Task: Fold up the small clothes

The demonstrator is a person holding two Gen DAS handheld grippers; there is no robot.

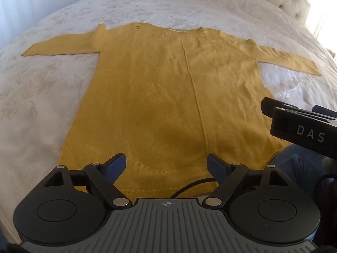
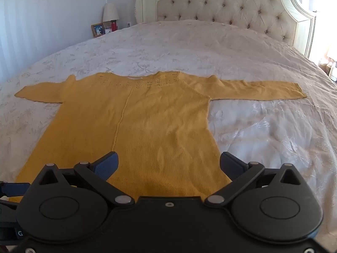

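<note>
A mustard-yellow knit sweater [image 1: 160, 97] lies flat on the white bedspread [image 1: 42, 84], sleeves spread left and right, neckline at the far end, hem nearest me. It also shows in the right wrist view [image 2: 134, 126]. My left gripper [image 1: 166, 164] is open and empty, hovering over the hem near the middle seam. My right gripper [image 2: 168, 162] is open and empty, above the hem's right part. The right gripper's black body, marked "DAS", shows at the right edge of the left wrist view [image 1: 303, 126].
A tufted cream headboard [image 2: 231, 10] stands at the far end of the bed. A nightstand at the far left holds a lamp [image 2: 110, 13], a photo frame [image 2: 98, 29] and a red bottle [image 2: 113, 25]. White bedspread [image 2: 263, 126] surrounds the sweater.
</note>
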